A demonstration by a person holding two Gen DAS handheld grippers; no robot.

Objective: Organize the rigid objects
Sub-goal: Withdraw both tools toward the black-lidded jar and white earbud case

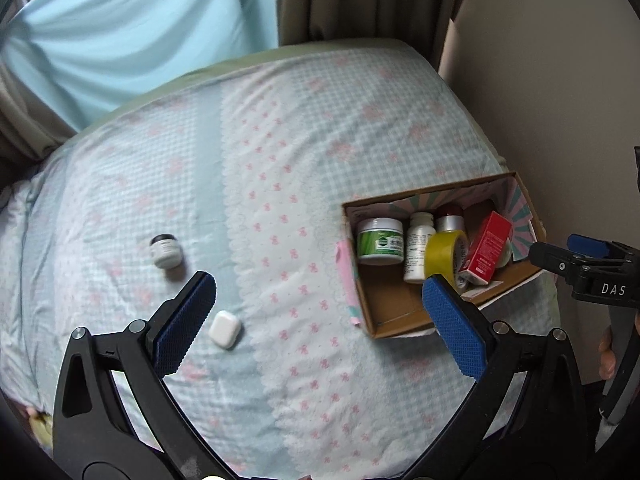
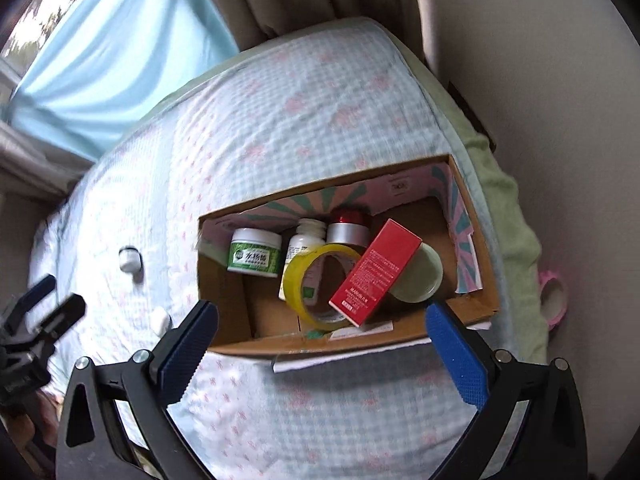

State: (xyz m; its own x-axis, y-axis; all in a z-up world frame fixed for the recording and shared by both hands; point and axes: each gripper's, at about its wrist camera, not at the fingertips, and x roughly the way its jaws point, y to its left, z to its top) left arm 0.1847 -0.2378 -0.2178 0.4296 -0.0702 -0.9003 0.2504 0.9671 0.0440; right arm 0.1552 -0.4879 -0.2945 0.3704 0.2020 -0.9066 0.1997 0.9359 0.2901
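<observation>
Box (image 2: 476,216) holds most items – jar (image 1: 167,251) and white case (image 1: 225,329) remain on bed (image 1: 280,140); left gripper (image 1: 318,318) and right gripper (image 2: 320,338) fingers wide apart, empty.

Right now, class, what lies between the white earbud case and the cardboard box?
Only bare bedsheet separates the white earbud case from the cardboard box, in the left wrist view.

Soft daylight filters through a pale blue curtain (image 1: 132,28) at far left, lighting the bed (image 1: 280,152) evenly with only faint shadows. Fisheye distortion bows the edges into dark corners, and the right wrist view shows slight motion blur.
</observation>
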